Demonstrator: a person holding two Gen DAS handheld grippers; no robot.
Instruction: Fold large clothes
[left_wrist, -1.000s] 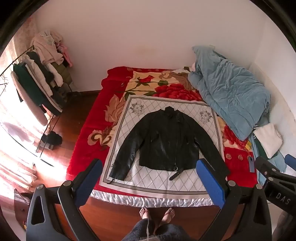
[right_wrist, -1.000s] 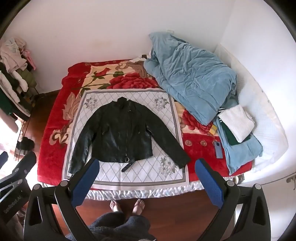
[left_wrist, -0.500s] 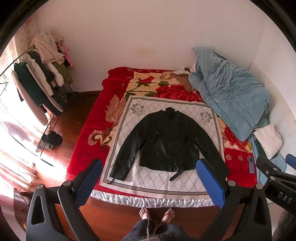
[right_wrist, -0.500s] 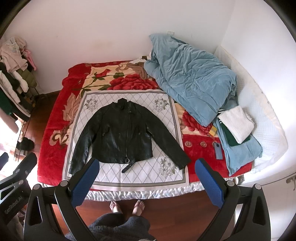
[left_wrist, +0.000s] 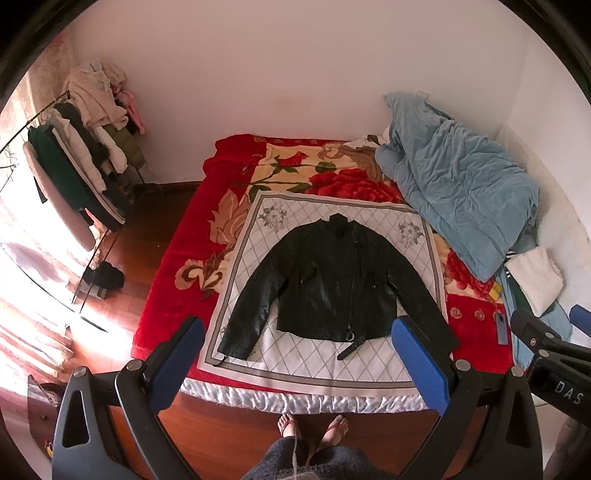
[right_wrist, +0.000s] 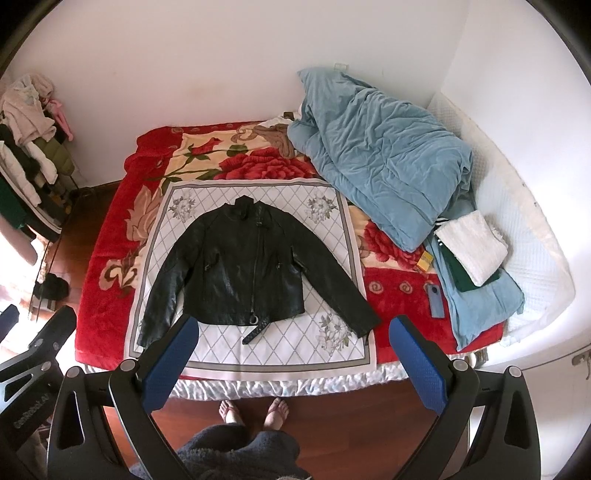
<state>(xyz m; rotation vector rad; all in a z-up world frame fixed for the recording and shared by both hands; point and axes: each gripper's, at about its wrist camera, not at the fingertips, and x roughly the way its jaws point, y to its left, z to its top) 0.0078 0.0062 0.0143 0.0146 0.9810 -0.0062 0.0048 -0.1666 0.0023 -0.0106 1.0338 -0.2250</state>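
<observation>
A black leather jacket (left_wrist: 332, 284) lies flat, sleeves spread, on a white diamond-pattern cloth (right_wrist: 280, 347) at the near edge of the red floral bed (right_wrist: 107, 266). The left gripper (left_wrist: 299, 354) and right gripper (right_wrist: 293, 350) hover above, both jaws wide apart, holding nothing.

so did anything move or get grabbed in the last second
Nothing visibly changed. The black leather jacket lies spread flat on the white diamond-patterned cloth, untouched. The left gripper and right gripper are both open and empty above the bed's near edge.
</observation>
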